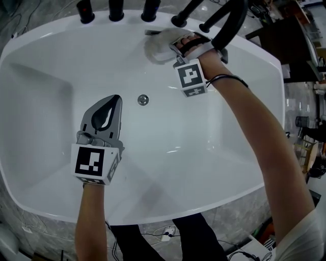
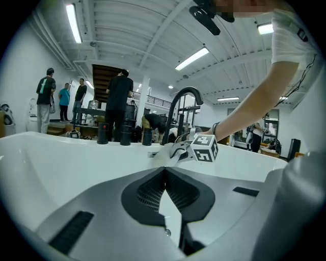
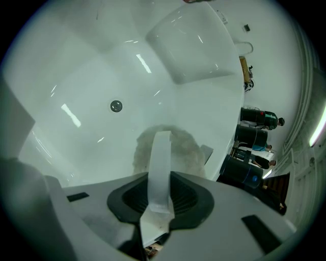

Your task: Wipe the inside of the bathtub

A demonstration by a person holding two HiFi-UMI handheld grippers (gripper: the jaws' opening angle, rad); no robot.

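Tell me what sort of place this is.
Probably a big workshop or showroom hall, not a home bathroom: the bathtub stands in an open room with long ceiling lights, and people stand about behind its black taps.

Three black knobs (image 1: 116, 9) are standing in a row at the far side, with a black curved faucet (image 1: 235, 23) arching just right of them. Several people (image 2: 119, 94) are standing far behind, on the left. Long ceiling lights (image 2: 192, 58) are glowing overhead. A cabled white plug (image 1: 168, 233) is lying on the near grey marbled floor (image 1: 30, 224).
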